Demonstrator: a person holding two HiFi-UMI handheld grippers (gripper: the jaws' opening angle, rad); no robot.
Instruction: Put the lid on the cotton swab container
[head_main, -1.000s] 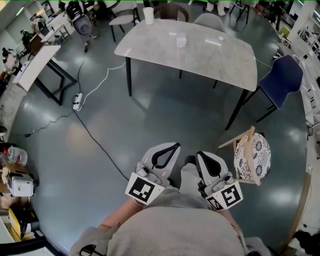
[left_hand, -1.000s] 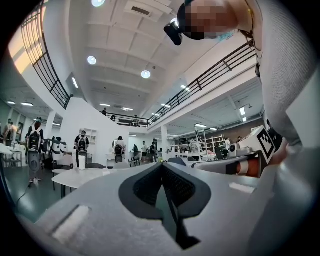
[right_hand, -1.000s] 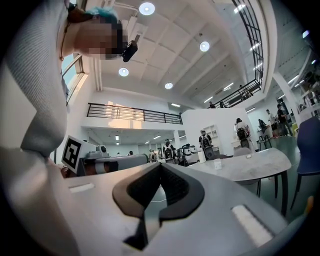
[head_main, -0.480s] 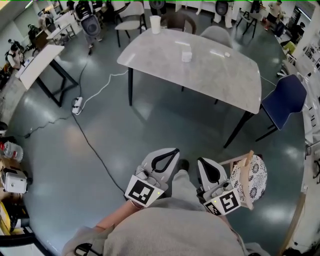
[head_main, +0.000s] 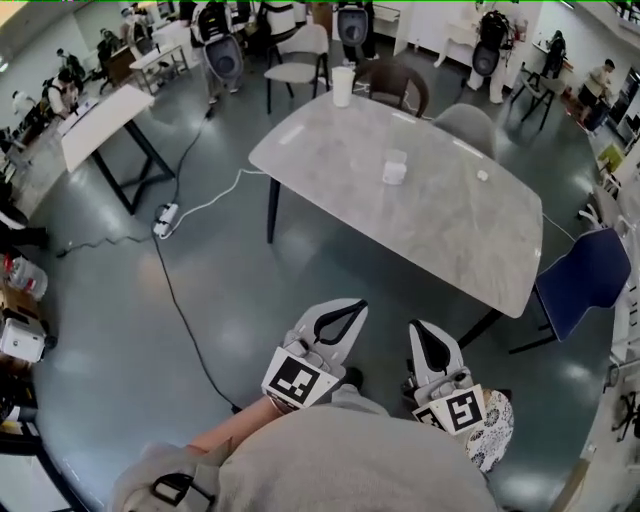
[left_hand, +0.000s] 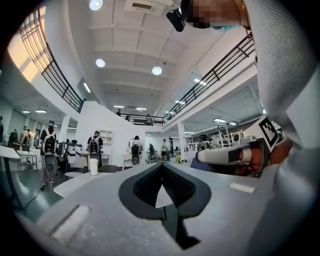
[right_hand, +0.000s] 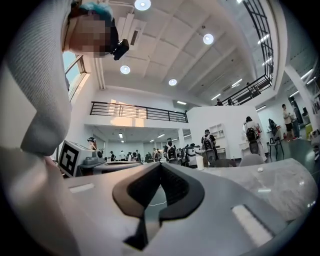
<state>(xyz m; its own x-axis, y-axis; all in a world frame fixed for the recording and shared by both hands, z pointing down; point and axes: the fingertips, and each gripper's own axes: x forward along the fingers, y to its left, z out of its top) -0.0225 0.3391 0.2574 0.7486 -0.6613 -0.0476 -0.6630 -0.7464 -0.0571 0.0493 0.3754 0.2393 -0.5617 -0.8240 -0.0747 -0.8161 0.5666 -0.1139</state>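
A small white cotton swab container (head_main: 395, 167) stands on the grey marble table (head_main: 430, 230), out ahead of me. Right of it lies a tiny white lid (head_main: 482, 175), which the right gripper view shows as a speck (right_hand: 259, 170) on the tabletop. My left gripper (head_main: 346, 311) and right gripper (head_main: 417, 330) are held side by side near my body, over the floor and short of the table's near edge. Both are shut with nothing in them. The left gripper (left_hand: 161, 167) and the right gripper (right_hand: 160, 165) each point level across the room.
A white paper cup (head_main: 343, 85) stands at the table's far edge. Chairs ring the table: a blue one (head_main: 585, 280) at right, a patterned-seat stool (head_main: 492, 435) by my right side. A cable and power strip (head_main: 165, 218) lie on the floor at left. People stand in the background.
I have walked toward the table; it now lies closer and lower in the head view. Both grippers travelled along with me, still shut. The patterned stool slid back beside my right gripper.
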